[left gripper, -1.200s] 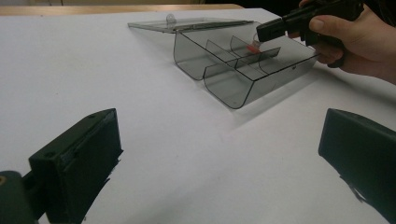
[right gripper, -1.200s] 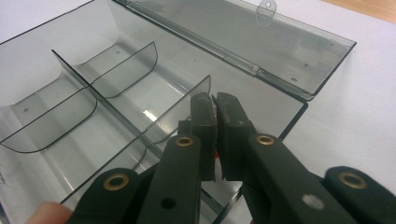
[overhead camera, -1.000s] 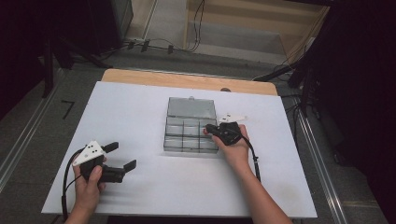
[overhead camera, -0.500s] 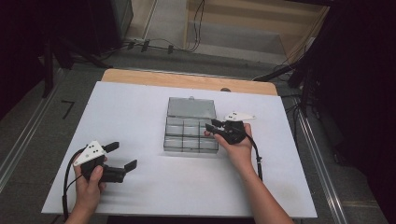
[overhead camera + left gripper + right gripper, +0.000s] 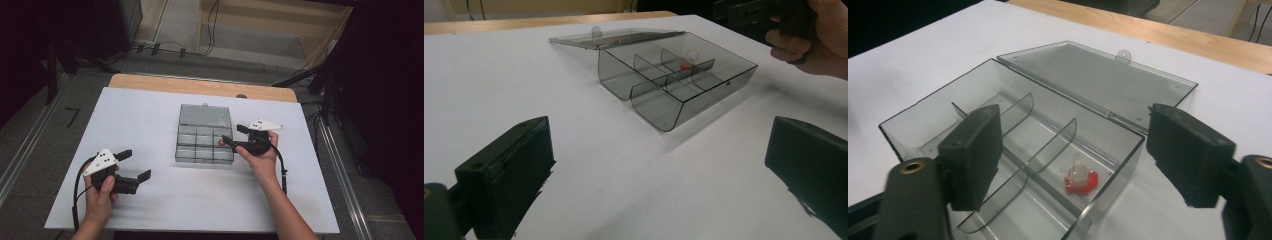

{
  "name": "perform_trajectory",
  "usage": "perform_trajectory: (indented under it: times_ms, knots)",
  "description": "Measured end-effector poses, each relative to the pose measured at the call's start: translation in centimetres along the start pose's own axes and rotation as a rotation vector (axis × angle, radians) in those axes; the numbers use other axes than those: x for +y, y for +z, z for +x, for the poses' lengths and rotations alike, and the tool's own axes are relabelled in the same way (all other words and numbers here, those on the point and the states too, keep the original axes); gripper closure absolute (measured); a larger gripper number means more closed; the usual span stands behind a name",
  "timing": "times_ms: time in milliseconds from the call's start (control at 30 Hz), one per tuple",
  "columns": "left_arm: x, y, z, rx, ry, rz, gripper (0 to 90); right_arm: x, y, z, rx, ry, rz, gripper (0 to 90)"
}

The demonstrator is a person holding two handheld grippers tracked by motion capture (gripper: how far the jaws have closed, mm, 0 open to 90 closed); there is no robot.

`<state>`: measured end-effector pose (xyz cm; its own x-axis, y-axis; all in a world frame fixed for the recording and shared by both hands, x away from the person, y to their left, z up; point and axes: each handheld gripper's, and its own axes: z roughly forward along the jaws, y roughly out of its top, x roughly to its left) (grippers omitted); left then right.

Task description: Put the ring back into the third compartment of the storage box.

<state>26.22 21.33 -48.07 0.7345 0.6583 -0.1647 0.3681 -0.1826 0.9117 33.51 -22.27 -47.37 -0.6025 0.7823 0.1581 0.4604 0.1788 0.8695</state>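
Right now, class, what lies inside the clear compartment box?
Inside the compartment box, one small red-and-white plastic piece rests in a cell by the right gripper, whose jaws have just been opening. The cells seen are otherwise bare; the jaws cover part of them.

Open compartment box on table

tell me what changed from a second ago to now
The right tool, low at the box's right side a second ago, has drawn back a little to the right and lifted; its jaws have just been opening and hold nothing. A small red and white part lies in a compartment below them. The left tool stayed open near the table's front left. The box and its flat lid did not shift.
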Motion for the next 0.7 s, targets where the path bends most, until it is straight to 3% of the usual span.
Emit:
perform_trajectory:
  times_ms: [67,233,400,700]
  knots:
    - [0.1,0.0,0.0,0.002,0.000,0.001,0.0,-0.1,-0.3,0.0,-0.001,0.001,0.001,14.4]
    - [0.3,0.2,0.0,0.003,0.003,0.000,0.0,-0.3,-1.3,0.1,0.022,-0.002,-0.019,14.0]
    - [0.7,0.4,-0.5,0.007,0.041,0.012,0.0,-0.7,-2.2,0.2,0.024,0.011,-0.024,9.7]
    - [1.4,1.0,-0.8,-0.008,0.053,0.013,0.0,-1.5,-3.8,0.2,0.054,0.001,-0.050,5.3]
